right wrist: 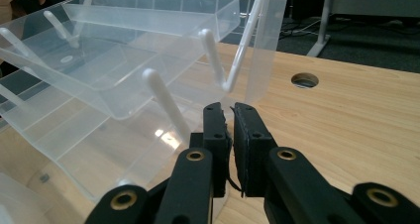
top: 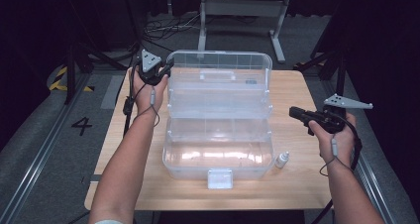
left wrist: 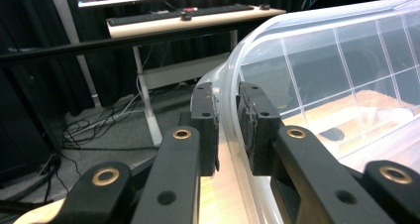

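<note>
A clear plastic toolbox (top: 218, 157) stands open in the middle of the wooden table (top: 297, 184), its fold-out trays (top: 220, 102) raised and its lid (top: 220, 68) upright at the back. My left gripper (top: 168, 68) is at the lid's upper left corner. In the left gripper view its pads (left wrist: 227, 92) sit on both sides of the lid's rim (left wrist: 233, 60) and pinch it. My right gripper (top: 293, 113) hovers to the right of the box, pointing at it. Its jaws (right wrist: 227, 110) are together with nothing between them, just short of a tray's white link arm (right wrist: 163, 102).
A small white dropper bottle (top: 282, 159) stands by the box's front right corner. The box's latch (top: 220, 178) hangs over its front. There is a round hole (right wrist: 304, 80) in the tabletop. Behind the table are a desk frame (top: 242, 16) and floor cables (top: 163, 30).
</note>
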Demonstrator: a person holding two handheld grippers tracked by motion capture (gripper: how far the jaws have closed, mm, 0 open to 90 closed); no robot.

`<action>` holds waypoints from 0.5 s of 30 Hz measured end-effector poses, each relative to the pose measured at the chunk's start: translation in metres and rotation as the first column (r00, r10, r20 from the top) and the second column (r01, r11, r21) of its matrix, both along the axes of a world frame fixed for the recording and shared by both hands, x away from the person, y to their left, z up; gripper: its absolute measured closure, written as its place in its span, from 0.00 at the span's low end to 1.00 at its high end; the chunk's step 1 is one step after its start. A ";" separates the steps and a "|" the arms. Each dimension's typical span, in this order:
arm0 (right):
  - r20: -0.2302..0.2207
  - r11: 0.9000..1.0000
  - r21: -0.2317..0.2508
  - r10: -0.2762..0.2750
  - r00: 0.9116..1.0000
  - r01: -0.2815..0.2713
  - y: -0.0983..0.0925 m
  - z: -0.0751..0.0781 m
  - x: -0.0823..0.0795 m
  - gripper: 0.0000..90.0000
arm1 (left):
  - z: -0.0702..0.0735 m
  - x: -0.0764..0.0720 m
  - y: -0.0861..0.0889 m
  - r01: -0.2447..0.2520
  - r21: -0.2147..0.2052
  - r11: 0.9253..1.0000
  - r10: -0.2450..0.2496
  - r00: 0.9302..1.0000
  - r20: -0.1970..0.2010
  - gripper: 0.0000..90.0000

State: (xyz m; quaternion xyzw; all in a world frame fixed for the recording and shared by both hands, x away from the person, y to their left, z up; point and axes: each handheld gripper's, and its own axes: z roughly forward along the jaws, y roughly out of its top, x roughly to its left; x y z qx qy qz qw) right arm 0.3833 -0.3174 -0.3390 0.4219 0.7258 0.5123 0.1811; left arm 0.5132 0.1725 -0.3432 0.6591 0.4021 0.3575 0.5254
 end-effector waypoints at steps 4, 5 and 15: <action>-0.002 1.000 0.000 -0.014 1.000 0.014 -0.004 -0.002 -0.001 0.95 | -0.004 0.006 0.001 0.000 0.007 1.000 0.000 1.000 -0.012 0.88; -0.004 1.000 -0.001 -0.015 1.000 0.015 -0.004 -0.002 0.000 0.95 | -0.004 0.007 0.001 0.000 0.006 1.000 0.000 1.000 -0.015 0.88; -0.015 1.000 -0.005 -0.030 0.999 0.030 -0.009 -0.004 0.001 0.95 | -0.011 0.025 -0.001 -0.007 -0.011 1.000 0.006 0.996 -0.085 0.90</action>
